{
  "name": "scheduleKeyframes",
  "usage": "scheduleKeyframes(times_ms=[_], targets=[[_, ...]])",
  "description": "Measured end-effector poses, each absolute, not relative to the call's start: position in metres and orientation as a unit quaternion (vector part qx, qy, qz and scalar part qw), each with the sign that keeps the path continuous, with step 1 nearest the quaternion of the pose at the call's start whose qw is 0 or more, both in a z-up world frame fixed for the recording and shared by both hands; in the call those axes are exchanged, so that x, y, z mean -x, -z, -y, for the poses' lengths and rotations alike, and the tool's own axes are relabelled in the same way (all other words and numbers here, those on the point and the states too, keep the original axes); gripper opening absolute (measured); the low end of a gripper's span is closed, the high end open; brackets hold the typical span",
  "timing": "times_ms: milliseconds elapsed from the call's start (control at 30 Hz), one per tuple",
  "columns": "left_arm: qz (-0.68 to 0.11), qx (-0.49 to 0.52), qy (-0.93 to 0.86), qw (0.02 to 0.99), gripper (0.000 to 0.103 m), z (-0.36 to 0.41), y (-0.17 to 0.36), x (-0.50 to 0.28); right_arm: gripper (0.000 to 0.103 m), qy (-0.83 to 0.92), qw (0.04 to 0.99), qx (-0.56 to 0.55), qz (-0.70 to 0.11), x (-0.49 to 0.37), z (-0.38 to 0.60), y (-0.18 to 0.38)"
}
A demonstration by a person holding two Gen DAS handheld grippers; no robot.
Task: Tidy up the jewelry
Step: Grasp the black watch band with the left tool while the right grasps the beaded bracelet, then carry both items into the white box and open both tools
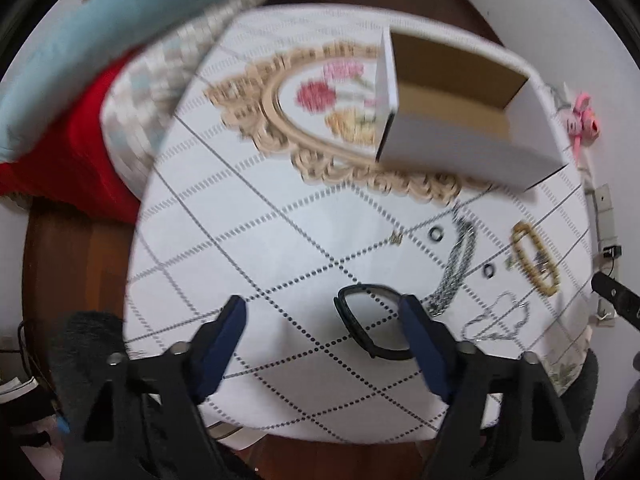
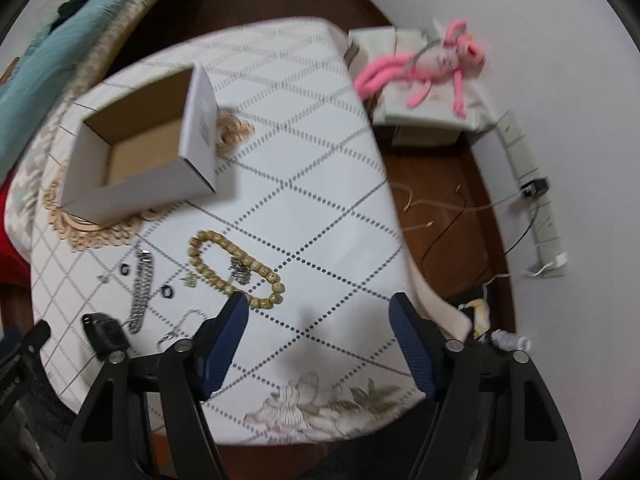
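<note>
An open white cardboard box [image 1: 468, 148] [image 2: 140, 184] stands on the white diamond-patterned tablecloth [image 1: 280, 248] [image 2: 320, 200]. Near it lie a wooden bead bracelet [image 1: 536, 264] [image 2: 236, 268], a silver chain bracelet [image 1: 456, 272] [image 2: 142, 292], two small dark rings [image 1: 435, 234] [image 1: 489, 270], a thin silver necklace [image 1: 496, 320] and a black wristband [image 1: 372, 328] [image 2: 106, 332]. My left gripper [image 1: 324, 312] is open and empty, its right finger beside the wristband. My right gripper [image 2: 320, 312] is open and empty, to the right of the bead bracelet.
An embroidered flower mat with an ornate beige border [image 1: 320, 120] lies under the box. A pink plush toy [image 2: 432, 60] lies on a low box by the wall. A power strip [image 2: 536, 200] and cables lie on the brown floor. Bedding [image 1: 80, 60] lies to the left.
</note>
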State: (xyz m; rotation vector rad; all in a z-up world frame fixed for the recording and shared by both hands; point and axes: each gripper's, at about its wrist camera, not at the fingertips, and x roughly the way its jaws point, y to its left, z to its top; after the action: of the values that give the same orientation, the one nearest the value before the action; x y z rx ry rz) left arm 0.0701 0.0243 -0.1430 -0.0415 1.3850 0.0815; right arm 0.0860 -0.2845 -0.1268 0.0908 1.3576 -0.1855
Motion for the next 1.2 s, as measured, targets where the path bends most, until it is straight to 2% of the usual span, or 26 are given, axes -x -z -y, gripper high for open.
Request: scheduleKeyframes(times_ms=[67,233,300,333,400,433,500,533,567,600,633,867,1200], targets=[[-0.656,0.024,-0.029,0.754,0.070,-0.024,0.163,-0.071,0.068,0.086,0.764,-0.046,-0.638,-0.092,0.286,0.150],[-0.675,0.028,-0.029,0.737,0.053,-0.022,0.190,-0.071,0.064,0.087,0.761,-0.039,-0.642,-0.100,0.283,0.183],[-0.678,0.029,-0.027,0.734,0.040,-0.022,0.196,-0.071,0.061,0.085,0.759,-0.038,-0.645,-0.102,0.281,0.191],[-0.675,0.028,-0.027,0.737,0.039,-0.022,0.196,-0.070,0.061,0.083,0.757,-0.035,-0.647,-0.102,0.280,0.196],[-0.666,0.020,-0.020,0.745,0.019,-0.020,0.194,-0.069,0.052,0.075,0.757,-0.039,-0.648,-0.102,0.279,0.201],[-0.665,0.018,-0.018,0.747,0.012,-0.020,0.193,-0.069,0.049,0.072,0.755,-0.039,-0.651,-0.102,0.278,0.203],[-0.660,0.012,-0.017,0.751,0.007,-0.018,0.192,-0.070,0.041,0.066,0.762,-0.046,-0.643,-0.102,0.278,0.201],[-0.658,0.010,-0.017,0.753,0.006,-0.018,0.191,-0.069,0.039,0.066,0.762,-0.046,-0.642,-0.102,0.278,0.201],[-0.656,0.010,-0.017,0.755,0.006,-0.019,0.190,-0.069,0.032,0.064,0.765,-0.047,-0.639,-0.102,0.276,0.201],[-0.654,0.009,-0.017,0.756,0.006,-0.019,0.189,-0.069,0.016,0.064,0.767,-0.046,-0.637,-0.102,0.274,0.200],[-0.653,0.008,-0.017,0.757,0.006,-0.019,0.188,-0.070,0.009,0.061,0.768,-0.046,-0.636,-0.102,0.271,0.200],[-0.635,0.004,-0.006,0.772,0.004,-0.012,0.161,-0.070,0.009,0.033,0.762,-0.125,-0.634,-0.089,0.273,0.192],[-0.608,0.012,0.016,0.794,0.004,-0.004,0.123,-0.056,0.009,-0.012,0.779,-0.148,-0.609,-0.064,0.255,0.146]])
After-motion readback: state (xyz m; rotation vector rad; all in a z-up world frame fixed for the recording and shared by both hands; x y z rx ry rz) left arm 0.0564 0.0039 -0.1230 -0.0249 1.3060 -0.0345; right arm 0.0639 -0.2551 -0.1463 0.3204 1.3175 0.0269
